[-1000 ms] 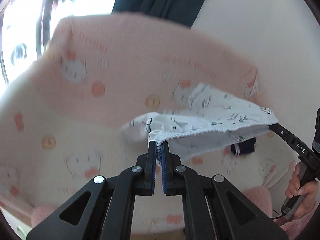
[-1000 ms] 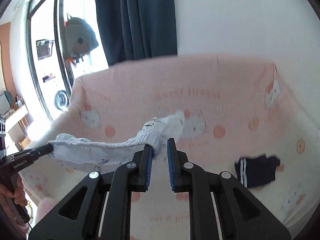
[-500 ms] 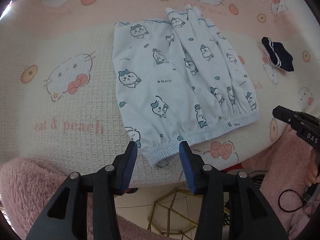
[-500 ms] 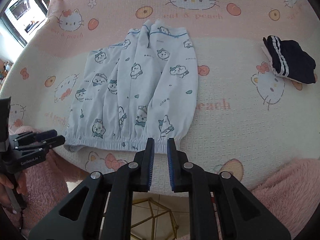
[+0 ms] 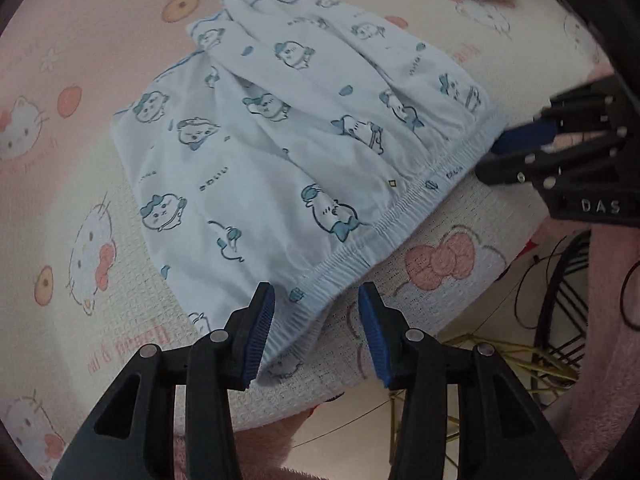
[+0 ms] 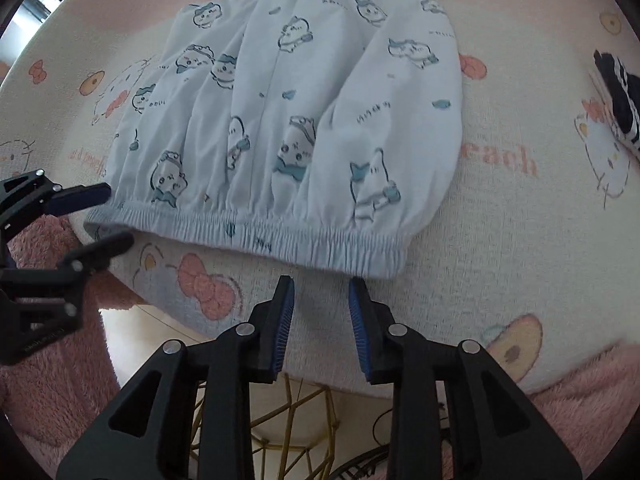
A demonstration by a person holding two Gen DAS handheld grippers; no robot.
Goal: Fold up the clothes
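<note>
**Shorts flat on the cloth, both hand-held grippers spread**

The pale blue shorts (image 6: 304,120) with cartoon prints lie spread on the pink-and-cream cat-print cloth (image 6: 500,220) that covers the tabletop. Their elastic waistband (image 6: 256,238) runs along the near edge, and the leg openings point to the far side. The fabric is rumpled into long folds down the middle.

The left hand-held gripper (image 5: 316,330) is spread, with the left end of the waistband lying between its blue pads (image 5: 260,330); whether a pad touches the fabric is unclear. The right hand-held gripper (image 6: 321,320) is also spread and holds nothing; its tips sit just near of the waistband's right end.

A folded dark garment (image 6: 618,96) with white stripes lies on the cloth to the far right, well apart from the shorts.
</note>
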